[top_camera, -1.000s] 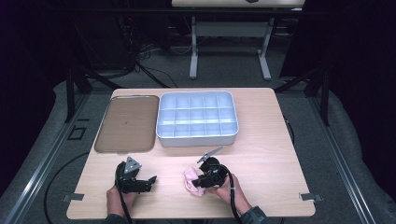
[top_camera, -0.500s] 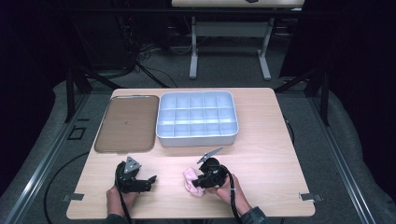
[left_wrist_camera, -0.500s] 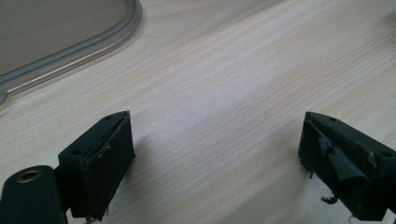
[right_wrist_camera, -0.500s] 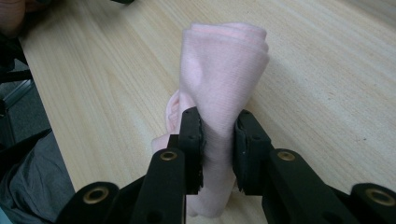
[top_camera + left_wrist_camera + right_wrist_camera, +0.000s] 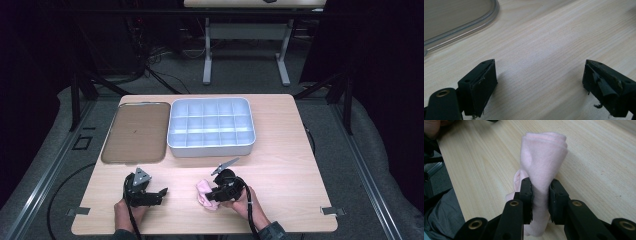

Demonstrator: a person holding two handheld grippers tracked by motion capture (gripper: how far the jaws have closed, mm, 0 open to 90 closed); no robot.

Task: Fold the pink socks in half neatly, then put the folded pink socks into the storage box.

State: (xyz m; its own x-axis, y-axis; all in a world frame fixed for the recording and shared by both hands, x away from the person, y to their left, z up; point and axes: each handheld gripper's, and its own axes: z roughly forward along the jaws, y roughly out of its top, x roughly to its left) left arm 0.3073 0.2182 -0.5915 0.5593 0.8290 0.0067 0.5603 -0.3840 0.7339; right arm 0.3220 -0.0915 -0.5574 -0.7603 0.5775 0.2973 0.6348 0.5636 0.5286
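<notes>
Sock [image 5: 541,157] in right gripper [image 5: 541,195] (pinched), divided tray [image 5: 210,127] beyond

Between the black jaws sits a pale pink cloth [image 5: 544,157]. Beyond them, the worktop [image 5: 280,165] is light wood-grain, the tray [image 5: 135,131] brown, the divided box [image 5: 210,125] pale blue-grey.

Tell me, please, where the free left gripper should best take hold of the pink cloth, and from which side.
The pink cloth is a rolled bundle, already pinched at its middle by the right gripper. The left gripper, its jaws wide open over the table, could best grip the free, folded end beyond the right jaws, coming from the person's left, across the roll's narrow width.
</notes>
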